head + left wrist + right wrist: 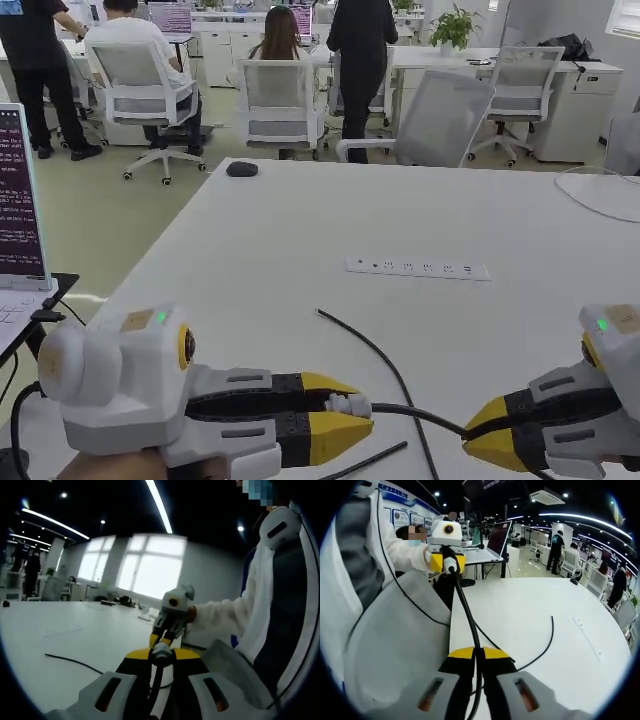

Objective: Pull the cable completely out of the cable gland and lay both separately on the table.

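Note:
A pale grey cable gland (347,405) sits between the yellow tips of my left gripper (366,412), which is shut on it low over the table's near edge. A black cable (415,412) leaves the gland and runs right into my right gripper (470,432), which is shut on it a short way off. The cable's free length (385,362) trails over the white table (300,240). In the left gripper view the gland (161,651) shows at my left gripper (161,656). In the right gripper view the cable (466,615) rises from my right gripper (478,653) to the gland (451,566).
A white power strip (417,268) lies mid-table and a dark mouse (241,169) near the far edge. An open laptop (20,220) stands at the left. Office chairs (275,100) and several people are beyond the table.

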Motion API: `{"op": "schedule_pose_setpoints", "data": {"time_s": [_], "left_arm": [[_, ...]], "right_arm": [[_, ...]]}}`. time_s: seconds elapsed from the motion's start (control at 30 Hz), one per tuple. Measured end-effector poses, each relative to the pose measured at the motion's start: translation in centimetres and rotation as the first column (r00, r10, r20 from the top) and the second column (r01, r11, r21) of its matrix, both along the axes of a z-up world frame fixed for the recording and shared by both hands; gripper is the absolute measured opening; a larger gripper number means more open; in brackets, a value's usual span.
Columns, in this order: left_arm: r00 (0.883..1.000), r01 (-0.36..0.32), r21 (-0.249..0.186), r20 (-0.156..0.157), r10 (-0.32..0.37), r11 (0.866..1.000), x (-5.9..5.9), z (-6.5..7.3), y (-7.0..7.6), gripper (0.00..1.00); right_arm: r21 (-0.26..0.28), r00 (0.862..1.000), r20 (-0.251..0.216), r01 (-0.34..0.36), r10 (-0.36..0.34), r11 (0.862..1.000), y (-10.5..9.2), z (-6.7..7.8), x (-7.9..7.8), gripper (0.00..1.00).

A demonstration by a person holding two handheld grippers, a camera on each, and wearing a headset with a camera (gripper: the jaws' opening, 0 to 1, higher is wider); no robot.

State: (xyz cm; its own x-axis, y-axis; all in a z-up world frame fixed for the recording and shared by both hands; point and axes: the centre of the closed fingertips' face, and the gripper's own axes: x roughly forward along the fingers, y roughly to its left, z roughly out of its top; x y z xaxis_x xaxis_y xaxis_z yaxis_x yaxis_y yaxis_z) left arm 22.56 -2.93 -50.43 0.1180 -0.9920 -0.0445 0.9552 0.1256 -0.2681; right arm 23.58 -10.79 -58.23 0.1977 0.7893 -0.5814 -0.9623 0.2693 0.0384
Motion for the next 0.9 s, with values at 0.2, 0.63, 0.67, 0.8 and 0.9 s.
{"op": "schedule_pose_setpoints", "data": {"time_s": [0.2,0.63,0.67,0.8,0.9], "left_arm": [[1.0,-0.005,0.029,0.007,0.005,1.0,-0.1,-0.1,-0.1,0.16],[1.0,-0.03,0.008,-0.01,0.03,1.0,0.6,0.0,0.1,0.16],[1.0,-0.028,0.009,-0.01,0.028,1.0,0.6,-0.1,0.0,0.16],[1.0,-0.016,0.015,-0.011,0.016,1.0,0.4,-0.3,-0.4,0.16],[1.0,-0.004,0.012,-0.012,0.005,1.0,0.1,-0.3,-0.6,0.16]], "right_arm": [[-0.017,1.0,-0.015,0.001,-0.001,1.0,0.1,-0.1,-0.2,0.04],[0.094,0.997,0.068,-0.037,0.031,0.995,2.8,5.4,-0.3,0.14],[0.105,0.994,0.092,-0.072,0.062,0.992,3.7,6.0,-0.7,0.14],[0.099,0.978,0.152,-0.159,0.143,0.982,5.8,7.1,-1.6,0.17],[0.081,0.963,0.19,-0.208,0.189,0.975,7.2,7.4,-2.1,0.17]]}}
